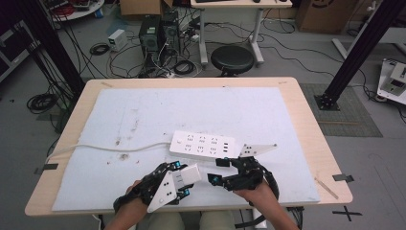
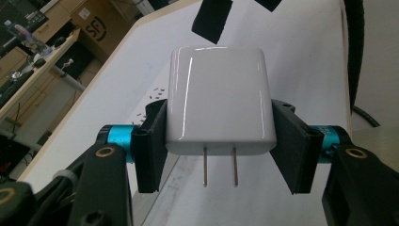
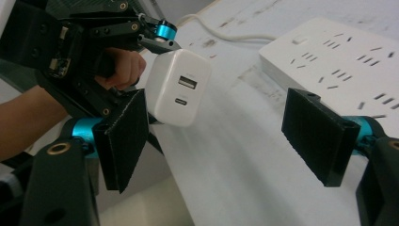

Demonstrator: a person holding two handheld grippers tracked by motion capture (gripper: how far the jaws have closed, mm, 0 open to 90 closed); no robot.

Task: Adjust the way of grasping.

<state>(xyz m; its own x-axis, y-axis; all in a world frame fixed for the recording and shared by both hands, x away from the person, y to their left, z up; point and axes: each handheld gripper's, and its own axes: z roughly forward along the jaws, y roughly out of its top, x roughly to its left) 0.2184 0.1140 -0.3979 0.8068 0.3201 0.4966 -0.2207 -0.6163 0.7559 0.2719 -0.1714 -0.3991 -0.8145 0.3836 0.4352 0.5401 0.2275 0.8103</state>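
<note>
In the left tongs [image 2: 219,146], charger [image 2: 219,101], prongs toward the camera.

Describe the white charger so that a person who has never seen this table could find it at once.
Start at the white mat covering the wooden table, then go to its near edge, in front of the long white power strip. There the left gripper holds the white charger between its black jaws. Unlike the flat strip, it is a small rounded block with two metal prongs and two ports on its opposite face.
</note>
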